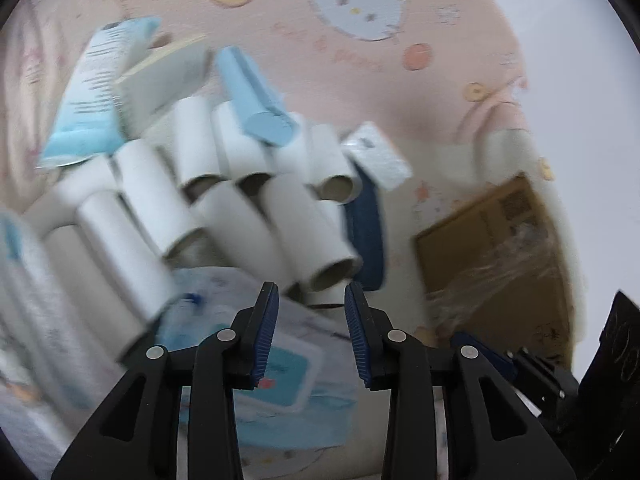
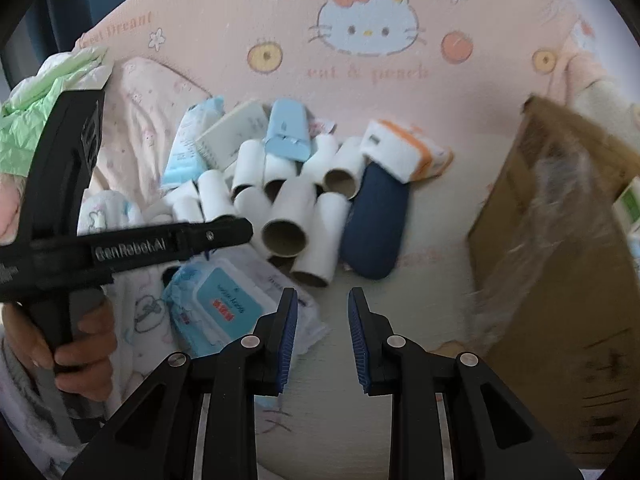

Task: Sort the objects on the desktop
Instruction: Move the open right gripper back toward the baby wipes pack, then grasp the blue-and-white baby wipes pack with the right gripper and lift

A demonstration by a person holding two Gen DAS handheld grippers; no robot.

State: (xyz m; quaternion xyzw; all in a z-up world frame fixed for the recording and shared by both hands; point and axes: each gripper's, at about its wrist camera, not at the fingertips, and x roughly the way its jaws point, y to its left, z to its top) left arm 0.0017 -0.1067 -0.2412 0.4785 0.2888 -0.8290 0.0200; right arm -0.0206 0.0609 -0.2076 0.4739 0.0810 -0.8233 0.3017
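A heap of white cardboard rolls (image 1: pixel 256 216) (image 2: pixel 288 208) lies on a pink cartoon-cat mat (image 2: pixel 368 28). Around the heap lie a navy case (image 2: pixel 374 224), a light-blue case (image 2: pixel 286 132), a blue tube (image 2: pixel 190 148), a white box (image 2: pixel 236 132), a white-and-orange tissue pack (image 2: pixel 404 152) and a pack of wet wipes (image 2: pixel 228 304). My left gripper (image 1: pixel 312 292) hangs open just short of the nearest roll, over the wipes (image 1: pixel 276 364). My right gripper (image 2: pixel 323 296) stands with its fingers apart over bare mat, nothing between them.
A brown cardboard box (image 2: pixel 560 240) (image 1: pixel 500 248) wrapped in clear film stands on the right. At the left, a hand (image 2: pixel 80 344) grips the other tool's black handle (image 2: pixel 60 200). A green plastic bag (image 2: pixel 48 92) and patterned cloth lie at far left.
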